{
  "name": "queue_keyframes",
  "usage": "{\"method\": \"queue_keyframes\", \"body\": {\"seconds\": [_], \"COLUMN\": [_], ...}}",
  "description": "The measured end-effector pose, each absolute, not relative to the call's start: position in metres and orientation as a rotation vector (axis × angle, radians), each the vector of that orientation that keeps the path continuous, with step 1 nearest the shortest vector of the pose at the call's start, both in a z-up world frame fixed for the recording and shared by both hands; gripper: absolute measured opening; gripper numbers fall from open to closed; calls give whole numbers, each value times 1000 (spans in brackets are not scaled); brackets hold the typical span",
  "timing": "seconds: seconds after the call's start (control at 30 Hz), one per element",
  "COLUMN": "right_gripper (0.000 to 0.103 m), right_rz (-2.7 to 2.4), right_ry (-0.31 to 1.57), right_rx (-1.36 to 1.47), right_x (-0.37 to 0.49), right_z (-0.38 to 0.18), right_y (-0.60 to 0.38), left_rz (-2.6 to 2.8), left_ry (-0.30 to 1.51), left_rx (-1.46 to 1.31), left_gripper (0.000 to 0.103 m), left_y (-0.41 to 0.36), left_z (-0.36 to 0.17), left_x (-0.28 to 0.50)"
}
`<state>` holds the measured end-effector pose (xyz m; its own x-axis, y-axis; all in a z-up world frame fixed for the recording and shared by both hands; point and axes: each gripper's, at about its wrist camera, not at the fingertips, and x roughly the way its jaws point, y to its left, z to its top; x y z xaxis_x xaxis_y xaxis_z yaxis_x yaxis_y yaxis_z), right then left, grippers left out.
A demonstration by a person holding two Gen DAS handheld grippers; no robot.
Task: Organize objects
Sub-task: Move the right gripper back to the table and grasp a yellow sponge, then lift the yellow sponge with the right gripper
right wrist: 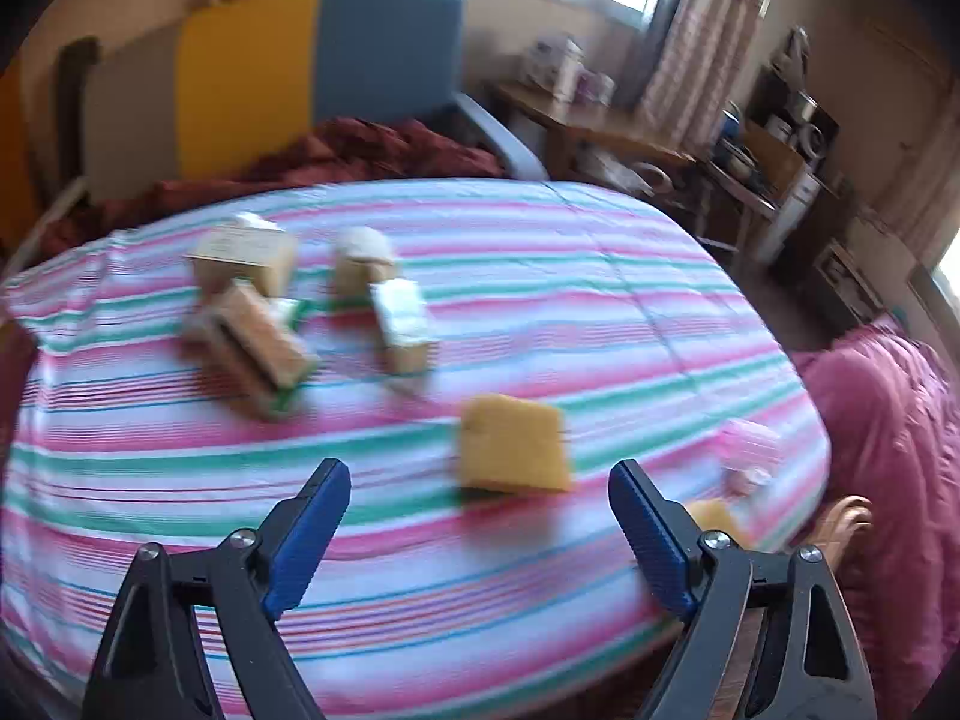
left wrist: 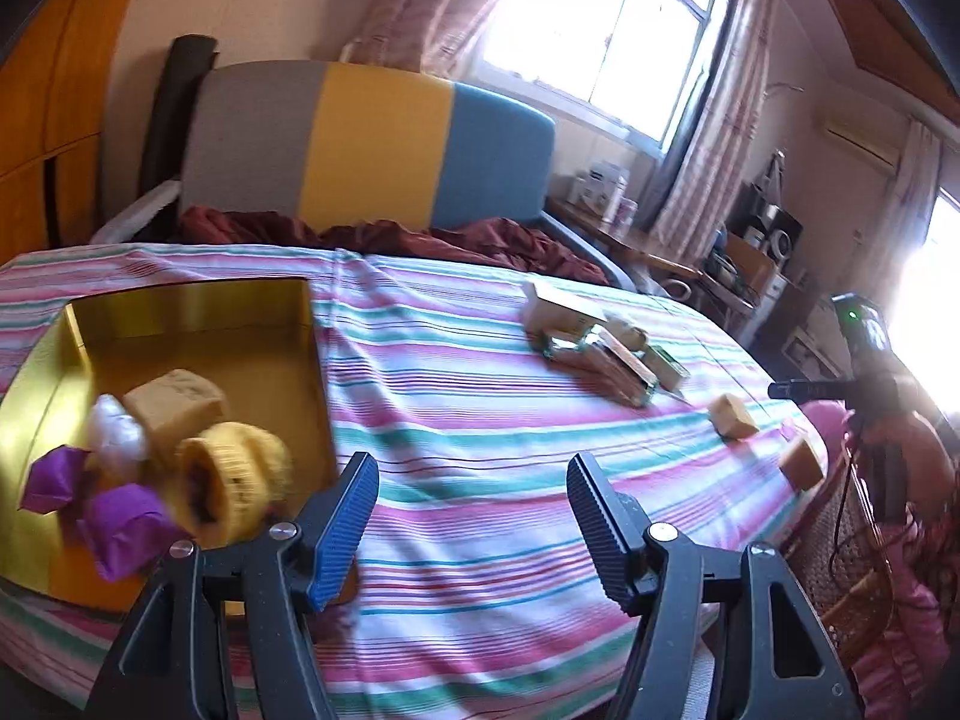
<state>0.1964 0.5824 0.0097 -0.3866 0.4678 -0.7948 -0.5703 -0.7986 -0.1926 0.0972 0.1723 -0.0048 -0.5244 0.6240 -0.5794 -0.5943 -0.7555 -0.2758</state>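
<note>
Near the striped tabletop's right edge lies the yellow block (right wrist: 513, 443), just ahead of our right gripper (right wrist: 480, 525), jaws spread and empty. We should straddle it squarely before closing. Our left gripper (left wrist: 473, 513), also spread, hovers beside the gold tray (left wrist: 198, 306).

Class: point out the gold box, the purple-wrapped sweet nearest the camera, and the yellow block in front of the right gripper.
gold box (left wrist: 198, 306): left wrist view, inner back wall.
purple-wrapped sweet (left wrist: 123, 525): left wrist view, wrapper's middle.
yellow block (right wrist: 513, 441): right wrist view, top face.
</note>
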Motion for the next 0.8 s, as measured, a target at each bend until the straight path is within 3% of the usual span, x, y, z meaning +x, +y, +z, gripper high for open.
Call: {"method": "queue_keyframes", "body": {"seconds": [0.37, 0.8], "right_gripper": [87, 81], "right_rz": [1886, 1756], "right_ry": [205, 230], "right_rx": [-1644, -1792], "right_x": [229, 237], "right_z": [-28, -62], "right_y": [695, 708], "left_rz": [2200, 2181], "left_ry": [5, 37], "left_rx": [-887, -924], "left_gripper": [66, 66], "left_y": [199, 210], "left_z": [-6, -13], "left_x": [110, 108]}}
